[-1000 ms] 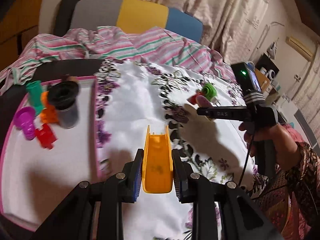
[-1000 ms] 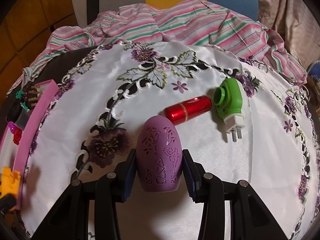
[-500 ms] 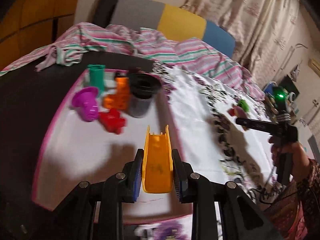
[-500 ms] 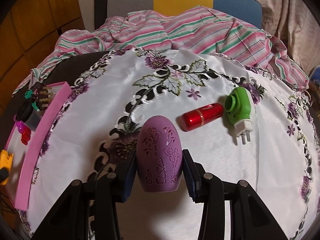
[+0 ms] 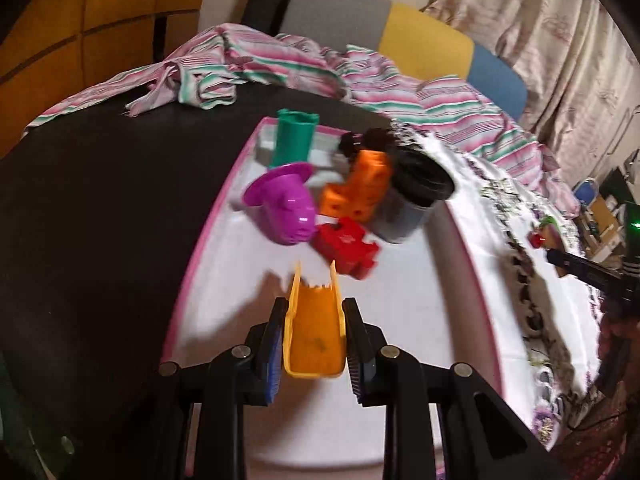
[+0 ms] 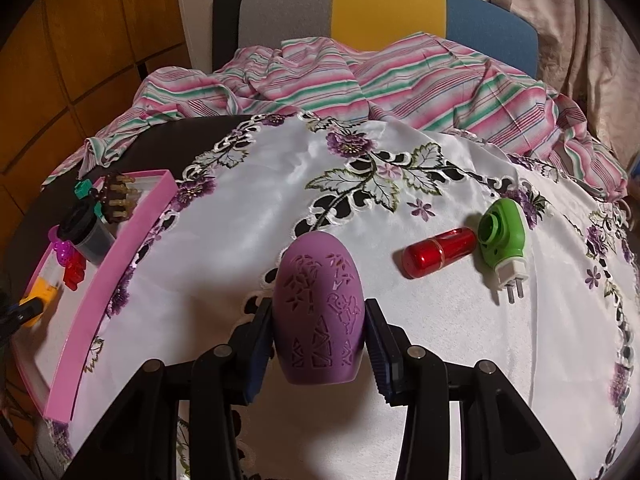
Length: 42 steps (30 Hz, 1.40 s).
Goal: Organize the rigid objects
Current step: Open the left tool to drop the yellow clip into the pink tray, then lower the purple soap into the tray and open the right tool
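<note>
Your left gripper [image 5: 315,334] has its jaws clamped on a yellow channel-shaped piece [image 5: 314,330], held above the white floor of the pink-rimmed tray [image 5: 208,232], toward the tray's near end. Toward the tray's far end sits a tight cluster: a green cup [image 5: 295,140] nearest the far edge, a magenta funnel-shaped piece [image 5: 286,210] lying tipped on its side, an orange block [image 5: 358,190], a red block [image 5: 346,246] closest to the yellow piece, and a dark grey cup [image 5: 414,204] by the tray's right rim. A brown comb-like item [image 6: 118,196] lies at the far right corner of the tray. Your right gripper [image 6: 318,334] has its jaws clamped on a purple egg-shaped object [image 6: 318,312] with cut-out patterns, held over the white embroidered tablecloth [image 6: 280,216], well right of the tray. On the cloth toward its right edge lie a red cylinder [image 6: 438,252] and, just beside it on the right, a green plug-in device [image 6: 502,238] with its prongs pointing toward you; whether the two touch is not clear. A pink-and-green striped cloth [image 6: 360,76] is bunched along the table's far edge.
</note>
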{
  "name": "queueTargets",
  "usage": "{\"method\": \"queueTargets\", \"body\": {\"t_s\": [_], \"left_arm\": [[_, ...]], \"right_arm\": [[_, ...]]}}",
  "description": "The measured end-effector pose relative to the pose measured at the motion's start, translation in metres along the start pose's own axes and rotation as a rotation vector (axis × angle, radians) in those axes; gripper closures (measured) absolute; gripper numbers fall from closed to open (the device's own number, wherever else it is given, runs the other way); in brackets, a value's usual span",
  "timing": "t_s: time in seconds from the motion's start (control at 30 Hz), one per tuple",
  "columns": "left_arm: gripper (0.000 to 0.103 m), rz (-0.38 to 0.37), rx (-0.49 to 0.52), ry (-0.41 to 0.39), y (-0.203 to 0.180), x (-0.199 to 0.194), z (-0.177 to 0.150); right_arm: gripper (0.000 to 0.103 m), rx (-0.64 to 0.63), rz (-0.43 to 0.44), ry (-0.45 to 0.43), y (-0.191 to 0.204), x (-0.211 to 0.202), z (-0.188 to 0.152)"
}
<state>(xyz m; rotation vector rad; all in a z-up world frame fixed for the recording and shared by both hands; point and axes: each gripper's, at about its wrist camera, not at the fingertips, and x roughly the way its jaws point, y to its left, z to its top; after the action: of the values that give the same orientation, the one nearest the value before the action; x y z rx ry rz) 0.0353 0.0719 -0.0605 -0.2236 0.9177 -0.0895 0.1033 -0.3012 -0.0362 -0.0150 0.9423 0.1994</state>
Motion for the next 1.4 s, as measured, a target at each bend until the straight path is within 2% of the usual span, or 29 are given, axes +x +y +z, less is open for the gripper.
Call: {"method": "queueTargets", "body": {"t_s": [0.3,0.37,0.43,0.5,0.77,1.03,1.2,1.4], "left_arm": [[0.077,0.038,-0.013,-0.001,0.011,0.015,0.012],[0.072,0.018,-0.046,-0.003,0.015,0.013,0.014],[0.060,0.015,-0.076,-0.014,0.018,0.009,0.013],[0.058,0.020,-0.107,-0.040,0.020,-0.001,0.008],[0.058,-0.035,-0.084,-0.089,0.007,-0.030,-0.012],[0.058,-0.099,-0.068,-0.082,0.000,-0.040,-0.025],[0.058,-0.114,-0.059,-0.089,0.000,-0.047,-0.032],[0.058,-0.116,-0.072,-0.089,0.006,-0.052,-0.038]], "right_arm": [[0.059,0.033,0.041,0.018,0.009,-0.004,-0.002],[0.059,0.022,0.057,0.019,0.019,-0.009,-0.002],[0.059,0.013,0.073,0.017,0.028,-0.014,-0.001],[0.059,0.006,0.103,0.015,0.038,-0.019,-0.001],[0.059,-0.034,0.236,0.032,0.099,-0.030,0.000],[0.059,-0.104,0.343,0.052,0.170,-0.025,-0.001],[0.059,-0.149,0.355,0.071,0.204,-0.014,0.002],[0.059,-0.166,0.296,0.117,0.227,0.009,0.003]]}}
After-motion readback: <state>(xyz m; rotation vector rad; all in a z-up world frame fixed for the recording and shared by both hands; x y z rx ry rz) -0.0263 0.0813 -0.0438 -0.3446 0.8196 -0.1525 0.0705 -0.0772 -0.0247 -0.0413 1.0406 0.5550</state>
